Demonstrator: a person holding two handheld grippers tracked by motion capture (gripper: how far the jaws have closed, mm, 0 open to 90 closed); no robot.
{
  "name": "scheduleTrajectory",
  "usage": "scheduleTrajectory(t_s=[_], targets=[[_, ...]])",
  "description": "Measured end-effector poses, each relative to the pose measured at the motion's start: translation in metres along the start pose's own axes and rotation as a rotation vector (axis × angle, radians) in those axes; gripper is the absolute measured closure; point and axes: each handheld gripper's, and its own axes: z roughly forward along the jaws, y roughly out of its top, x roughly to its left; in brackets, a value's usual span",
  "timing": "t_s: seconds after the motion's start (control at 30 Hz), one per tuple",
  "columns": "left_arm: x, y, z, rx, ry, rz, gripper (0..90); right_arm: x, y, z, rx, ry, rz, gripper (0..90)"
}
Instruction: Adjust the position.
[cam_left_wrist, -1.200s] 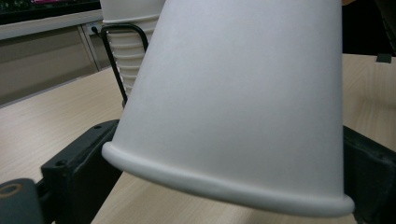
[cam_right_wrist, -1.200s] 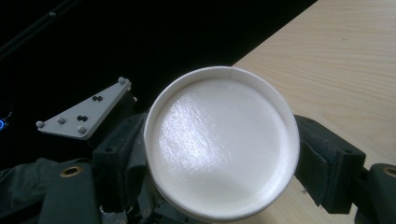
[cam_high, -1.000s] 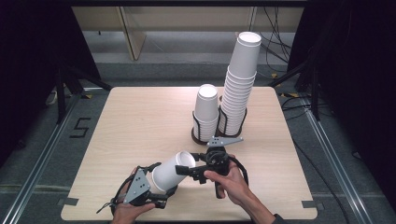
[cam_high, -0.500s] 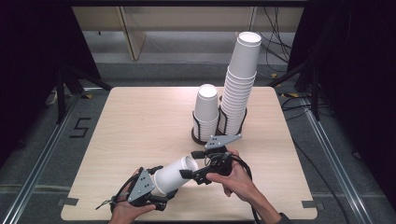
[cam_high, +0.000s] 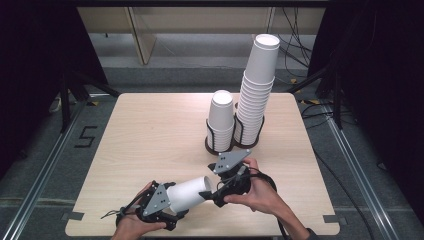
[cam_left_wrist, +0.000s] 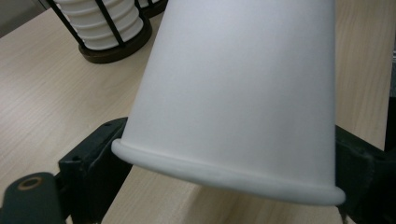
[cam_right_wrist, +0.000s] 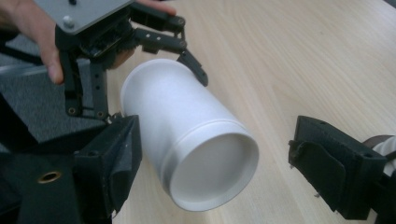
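A white paper cup (cam_high: 187, 192) lies on its side just above the table's front edge. My left gripper (cam_high: 172, 201) is shut on its rim end. In the left gripper view the cup (cam_left_wrist: 238, 88) spans the space between the two black jaws of the left gripper (cam_left_wrist: 229, 168). My right gripper (cam_high: 209, 192) is open at the cup's base end. The right gripper view shows the cup's recessed base (cam_right_wrist: 212, 170) between the jaws of the right gripper (cam_right_wrist: 219, 163); the left jaw is close beside the cup and the right jaw stands well clear. The left gripper (cam_right_wrist: 140, 42) is seen clamping the far end.
A black wire holder (cam_high: 220, 145) at the table's middle right carries a short cup stack (cam_high: 221, 117) and a tall leaning stack (cam_high: 256, 90). Bare wood (cam_high: 150, 130) stretches to the left. The short stack (cam_left_wrist: 105, 23) appears behind the held cup.
The cup has tipped down from a raised tilt to nearly level. My right gripper has dropped toward the front edge and now straddles the cup's base.
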Motion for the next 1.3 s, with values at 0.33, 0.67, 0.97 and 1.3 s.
scheduleTrajectory(t_s=[0.33, 0.67, 0.97, 1.3], targets=[[-0.005, 0.003, 0.0, 0.062, -0.008, 0.102, 10.7, 0.014, -0.001, 0.02, 0.145, 0.016, -0.151, 18.3], [-0.01, 0.006, 0.0, 0.089, -0.034, 0.177, 10.4, 0.027, -0.005, 0.044, 0.318, 0.059, -0.272, 17.2], [-0.007, -0.001, 0.0, -0.026, -0.08, 0.156, 6.2, 0.019, -0.011, 0.043, 0.329, 0.109, -0.301, 23.5], [-0.003, -0.002, -0.007, -0.175, -0.111, 0.171, 8.4, 0.004, -0.019, 0.038, 0.227, 0.219, -0.3, 24.2]])
